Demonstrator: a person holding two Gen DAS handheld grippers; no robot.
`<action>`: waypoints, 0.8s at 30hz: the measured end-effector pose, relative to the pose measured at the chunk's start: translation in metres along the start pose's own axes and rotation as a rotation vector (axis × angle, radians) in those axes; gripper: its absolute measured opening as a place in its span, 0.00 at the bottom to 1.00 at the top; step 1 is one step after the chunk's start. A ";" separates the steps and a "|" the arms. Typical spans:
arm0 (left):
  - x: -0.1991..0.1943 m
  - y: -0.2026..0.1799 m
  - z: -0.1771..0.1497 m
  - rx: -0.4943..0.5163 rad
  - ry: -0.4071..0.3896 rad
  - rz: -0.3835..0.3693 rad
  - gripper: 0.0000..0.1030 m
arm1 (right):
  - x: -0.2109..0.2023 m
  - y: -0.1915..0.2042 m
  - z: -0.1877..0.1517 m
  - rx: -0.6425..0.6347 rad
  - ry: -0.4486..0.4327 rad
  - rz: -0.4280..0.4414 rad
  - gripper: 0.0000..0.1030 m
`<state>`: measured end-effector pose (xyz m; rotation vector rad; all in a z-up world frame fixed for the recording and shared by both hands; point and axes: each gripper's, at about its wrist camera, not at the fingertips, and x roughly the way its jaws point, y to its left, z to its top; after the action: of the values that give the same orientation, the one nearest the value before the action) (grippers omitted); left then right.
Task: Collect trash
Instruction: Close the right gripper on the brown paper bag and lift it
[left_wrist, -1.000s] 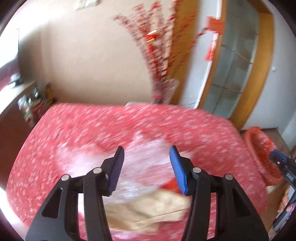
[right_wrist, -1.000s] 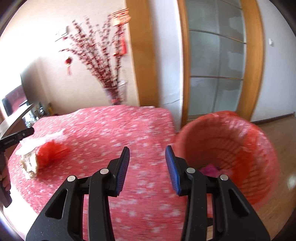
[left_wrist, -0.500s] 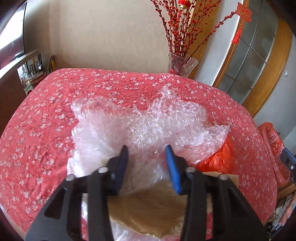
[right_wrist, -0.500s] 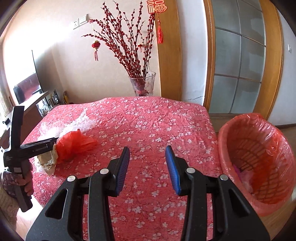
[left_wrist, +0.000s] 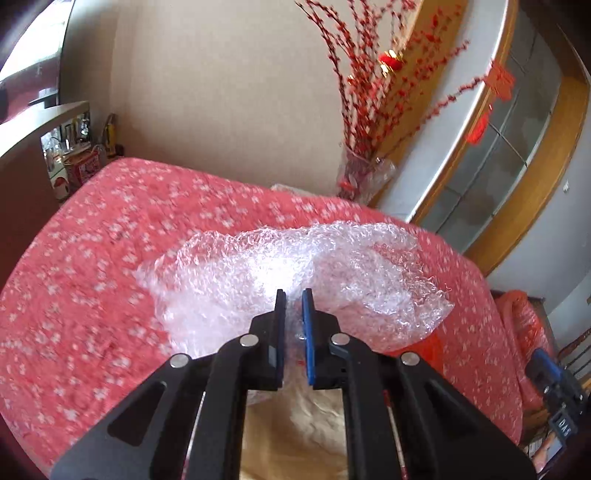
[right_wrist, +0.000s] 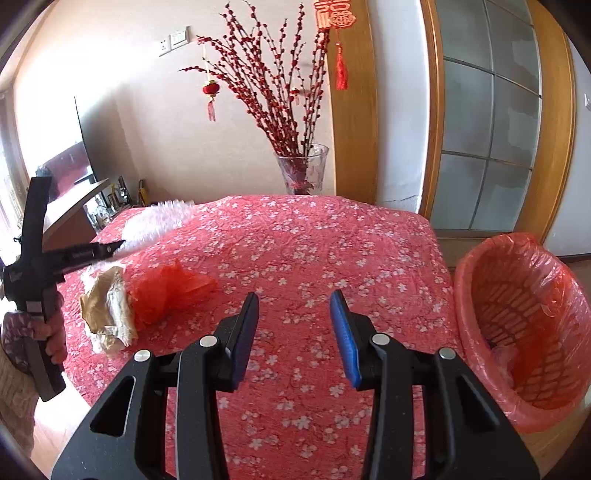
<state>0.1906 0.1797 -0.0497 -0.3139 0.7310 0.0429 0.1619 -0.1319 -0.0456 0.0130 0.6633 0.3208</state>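
Left gripper (left_wrist: 293, 301) is clamped on the bubble wrap (left_wrist: 295, 280), lifted above the table (right_wrist: 314, 251). Right gripper (right_wrist: 293, 334) is held half open, empty. Brown paper (right_wrist: 107, 310) and red bag (right_wrist: 166, 291) remain uncollected; lined basket (right_wrist: 524, 328) waits beyond.

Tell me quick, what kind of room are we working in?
Most likely a home living or dining room: a table under a red floral tablecloth, a glass vase of red blossom branches, and a frosted-glass sliding door in a wooden frame.
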 end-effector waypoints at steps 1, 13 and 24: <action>-0.004 0.006 0.005 -0.013 -0.015 0.011 0.09 | 0.001 0.004 0.000 -0.003 0.001 0.010 0.40; -0.045 0.080 0.024 -0.130 -0.117 0.123 0.09 | 0.021 0.088 0.004 -0.096 0.037 0.209 0.39; -0.062 0.112 0.018 -0.170 -0.131 0.139 0.09 | 0.040 0.156 -0.004 -0.204 0.075 0.290 0.35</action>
<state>0.1395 0.2960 -0.0264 -0.4180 0.6194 0.2565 0.1440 0.0276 -0.0549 -0.0989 0.7008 0.6698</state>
